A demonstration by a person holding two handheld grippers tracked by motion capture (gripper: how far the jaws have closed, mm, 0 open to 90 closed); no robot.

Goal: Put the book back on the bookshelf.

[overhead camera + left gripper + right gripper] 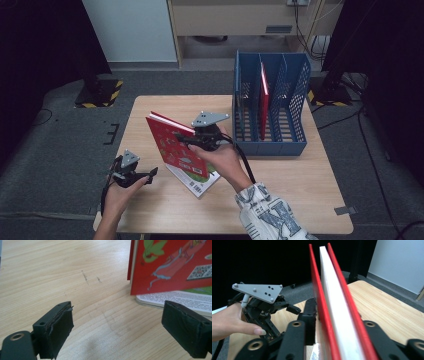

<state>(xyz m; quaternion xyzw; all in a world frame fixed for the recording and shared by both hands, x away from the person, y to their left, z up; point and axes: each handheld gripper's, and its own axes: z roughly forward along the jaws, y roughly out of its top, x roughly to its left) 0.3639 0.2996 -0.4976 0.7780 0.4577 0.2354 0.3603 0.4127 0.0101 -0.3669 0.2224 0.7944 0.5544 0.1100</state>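
Observation:
A red hardcover book [175, 145] stands tilted on its lower edge over the middle of the table, and my right gripper [200, 137] is shut on its top edge. In the right gripper view the red covers and white page block [332, 302] run up between the black jaws [337, 322]. A second book [197, 184] with a white and green cover lies flat under it. My left gripper [150, 176] sits low at the table's front left, left of both books, open and empty. In the left gripper view its pads [61, 325] frame bare wood, with the red book [170, 267] and the flat book [175, 300] ahead to the right.
A blue slotted file rack [295, 90] stands at the table's back right, with another red book [263, 100] upright in a middle slot. The wooden table [300, 190] has free room at front right and back left. Dark stands flank the table on the floor.

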